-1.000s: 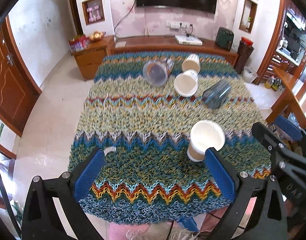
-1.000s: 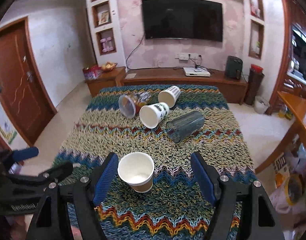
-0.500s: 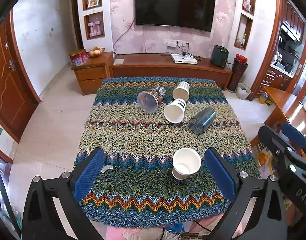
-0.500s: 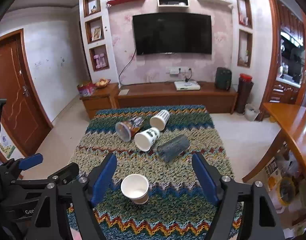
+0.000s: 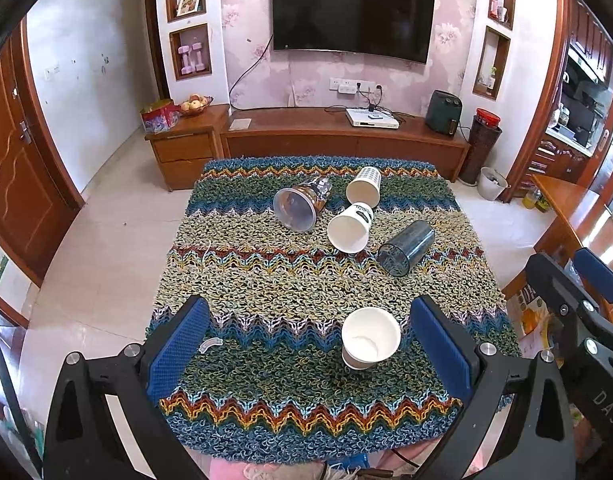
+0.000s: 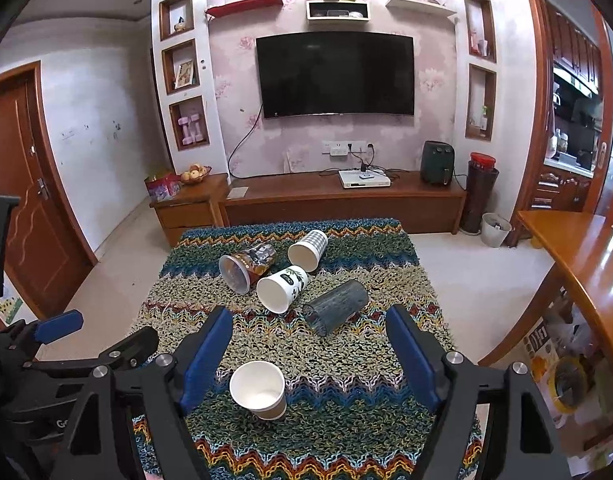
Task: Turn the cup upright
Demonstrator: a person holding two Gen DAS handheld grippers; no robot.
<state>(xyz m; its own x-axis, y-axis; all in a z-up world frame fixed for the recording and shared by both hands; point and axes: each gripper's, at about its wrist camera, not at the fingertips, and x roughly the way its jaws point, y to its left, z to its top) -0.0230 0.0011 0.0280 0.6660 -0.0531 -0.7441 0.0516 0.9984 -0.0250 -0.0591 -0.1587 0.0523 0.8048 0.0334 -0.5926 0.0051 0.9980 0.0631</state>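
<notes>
A white paper cup (image 5: 370, 338) (image 6: 259, 389) stands upright near the front of the zigzag knitted cloth (image 5: 266, 280) (image 6: 346, 380). Farther back several cups lie on their sides: a clear cup with a brown label (image 5: 300, 204) (image 6: 244, 266), a checked paper cup (image 5: 363, 191) (image 6: 308, 249), a white printed cup (image 5: 349, 229) (image 6: 281, 287) and a dark ribbed tumbler (image 5: 404, 247) (image 6: 335, 306). My left gripper (image 5: 308, 342) is open and empty, held high above the front of the table. My right gripper (image 6: 308, 356) is open and empty, also raised; it shows at the right edge of the left wrist view (image 5: 578, 304).
A wooden TV cabinet (image 5: 342, 136) stands beyond the table's far edge, with a small bin (image 5: 491, 182) on the floor at its right. A wooden side table (image 6: 578, 248) is to the right. A small white scrap (image 5: 210, 344) lies on the cloth's front left.
Both grippers have risen and pulled back from the table, so the upright cup and the cloth look smaller and lower. The cups have not moved. Both grippers stay open.
</notes>
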